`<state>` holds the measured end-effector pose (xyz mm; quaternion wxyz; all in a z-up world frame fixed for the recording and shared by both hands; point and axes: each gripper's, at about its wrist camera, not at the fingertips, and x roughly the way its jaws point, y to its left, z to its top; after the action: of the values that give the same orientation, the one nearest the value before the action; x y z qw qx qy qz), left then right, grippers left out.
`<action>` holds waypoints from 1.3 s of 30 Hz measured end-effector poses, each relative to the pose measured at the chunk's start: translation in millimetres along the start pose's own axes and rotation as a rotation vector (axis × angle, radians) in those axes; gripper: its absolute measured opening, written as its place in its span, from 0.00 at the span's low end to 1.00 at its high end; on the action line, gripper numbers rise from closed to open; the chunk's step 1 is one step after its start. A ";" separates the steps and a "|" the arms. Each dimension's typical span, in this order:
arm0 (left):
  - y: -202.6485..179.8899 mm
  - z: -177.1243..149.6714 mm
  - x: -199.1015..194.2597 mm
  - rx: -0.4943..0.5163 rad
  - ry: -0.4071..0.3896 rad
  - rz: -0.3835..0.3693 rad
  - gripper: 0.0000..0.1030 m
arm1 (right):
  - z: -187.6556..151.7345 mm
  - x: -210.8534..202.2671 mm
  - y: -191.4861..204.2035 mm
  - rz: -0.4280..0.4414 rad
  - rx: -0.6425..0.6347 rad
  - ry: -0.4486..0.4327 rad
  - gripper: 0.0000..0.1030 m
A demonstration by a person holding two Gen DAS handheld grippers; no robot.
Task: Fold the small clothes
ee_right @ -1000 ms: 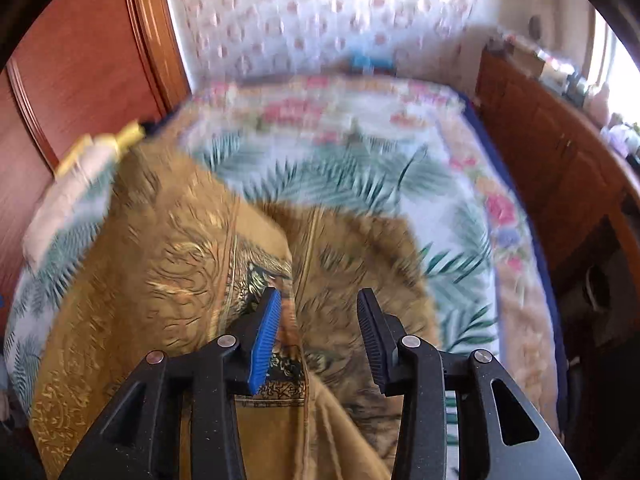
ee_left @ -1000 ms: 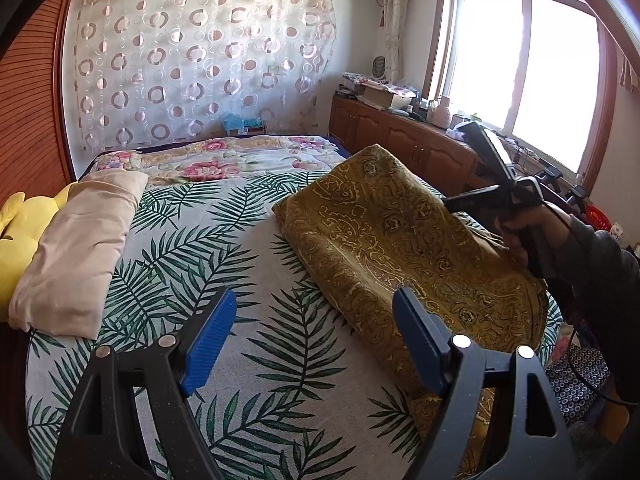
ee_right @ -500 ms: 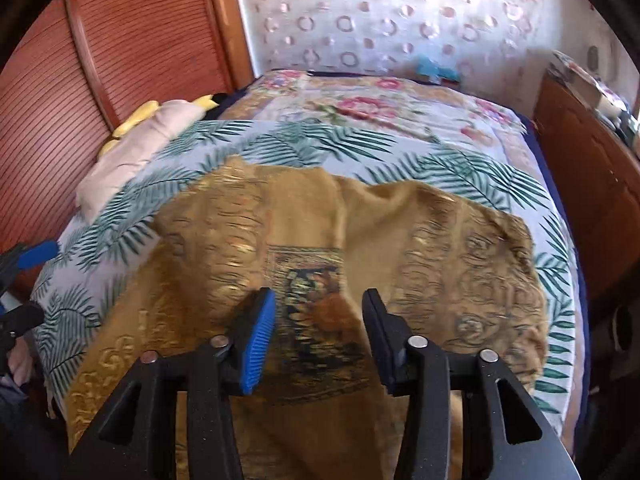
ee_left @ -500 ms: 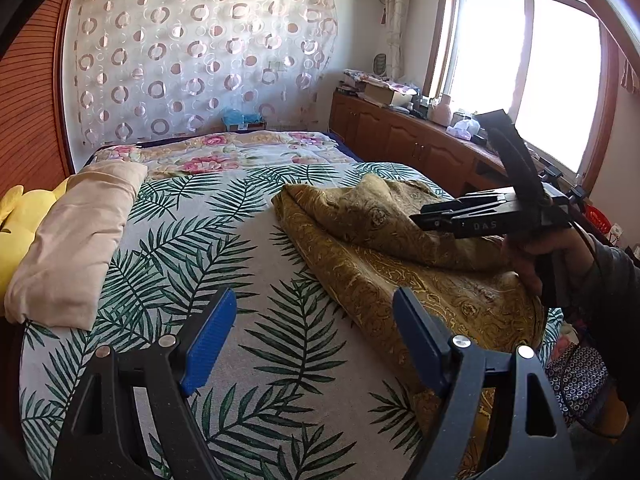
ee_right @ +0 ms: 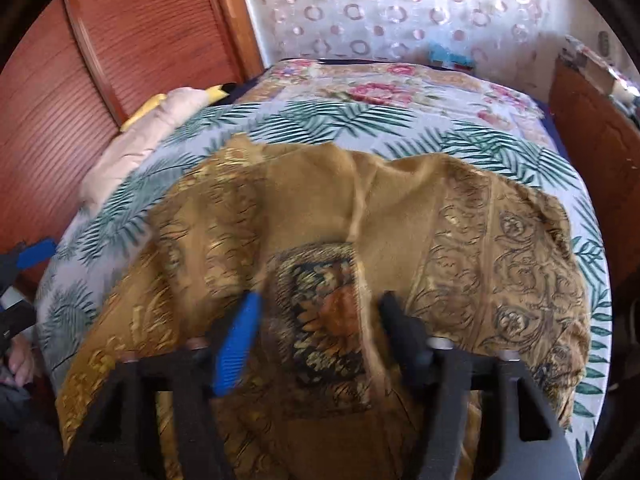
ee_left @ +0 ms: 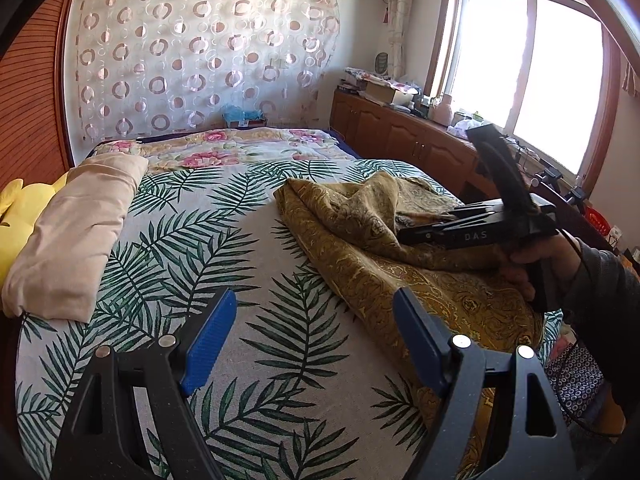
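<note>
A mustard-gold patterned garment (ee_left: 384, 240) lies crumpled on the right side of the bed, and it fills the right wrist view (ee_right: 360, 240). My left gripper (ee_left: 312, 336) is open and empty above the palm-leaf bedspread (ee_left: 192, 248), left of the garment. My right gripper (ee_right: 316, 320) is open just above the garment's dark printed patch (ee_right: 324, 312), holding nothing. The right gripper also shows from the side in the left wrist view (ee_left: 404, 234), low over the cloth.
A beige pillow (ee_left: 76, 232) and a yellow plush (ee_left: 16, 208) lie at the bed's left edge. A wooden cabinet (ee_left: 400, 132) with clutter runs under the window on the right. A wooden wardrobe (ee_right: 100, 60) stands behind the pillow side.
The garment, lifted high a second ago, has dropped onto the bed in a crumpled heap. My right gripper has come down low over it. My left gripper has hardly moved.
</note>
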<state>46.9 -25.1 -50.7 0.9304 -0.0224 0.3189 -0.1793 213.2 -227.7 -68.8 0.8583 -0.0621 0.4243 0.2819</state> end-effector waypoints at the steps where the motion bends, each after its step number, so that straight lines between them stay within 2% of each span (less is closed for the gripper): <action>1: 0.3 0.7 0.5 0.000 0.001 -0.001 0.79 | -1.1 -5.4 1.6 -0.015 -0.025 -0.007 0.14; 2: 0.1 0.7 0.4 0.001 0.000 -0.002 0.79 | -1.5 -13.8 3.7 -0.042 -0.049 -0.035 0.09; 5: -1.8 -0.1 1.7 0.006 0.001 -0.004 0.79 | 0.0 -42.4 5.9 -0.044 -0.071 -0.106 0.08; 9: -4.5 0.6 3.0 0.012 0.003 -0.011 0.79 | 2.8 -82.5 -10.0 -0.087 -0.018 -0.213 0.08; 12: -7.1 -0.3 4.6 0.017 0.009 -0.015 0.79 | 6.6 -101.3 -38.9 -0.196 0.063 -0.265 0.08; 14: -8.9 -0.5 6.5 0.020 0.015 -0.018 0.79 | 9.4 -99.9 -59.3 -0.296 0.109 -0.243 0.08; 15: -10.1 -0.9 7.4 0.022 0.017 -0.020 0.79 | 9.0 -98.8 -69.6 -0.339 0.116 -0.233 0.13; 17: -11.8 -1.2 9.3 0.023 0.021 -0.025 0.79 | 6.1 -97.4 -87.4 -0.425 0.148 -0.221 0.34; 18: -12.5 -1.7 10.6 0.024 0.025 -0.027 0.79 | 3.5 -98.9 -94.6 -0.416 0.172 -0.218 0.44; 19: -12.9 -2.4 11.7 0.025 0.028 -0.028 0.79 | -1.0 -102.2 -99.8 -0.373 0.193 -0.226 0.44; 20: -13.7 -2.9 13.8 0.025 0.034 -0.030 0.79 | -4.5 -104.3 -100.4 -0.346 0.197 -0.232 0.44; 22: -16.1 -3.8 16.5 0.029 0.045 -0.032 0.79 | -16.1 -110.2 -96.9 -0.346 0.183 -0.232 0.44; 25: -22.5 -4.2 17.2 0.043 0.048 -0.044 0.79 | -37.0 -115.2 -84.1 -0.286 0.159 -0.206 0.44; 31: -34.7 -8.0 20.2 0.066 0.071 -0.070 0.79 | -84.5 -136.1 -65.4 -0.230 0.123 -0.166 0.44; 38: -45.0 -11.3 22.5 0.086 0.086 -0.079 0.79 | -114.4 -148.2 -69.1 -0.210 0.134 -0.103 0.44; 39: -46.0 -11.4 23.2 0.087 0.090 -0.078 0.79 | -115.8 -147.1 -71.2 -0.200 0.127 -0.100 0.39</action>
<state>42.3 -75.4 -66.2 0.9075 0.0139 0.3511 -0.2301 100.3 -390.5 -39.1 0.9044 -0.0355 0.3897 0.1700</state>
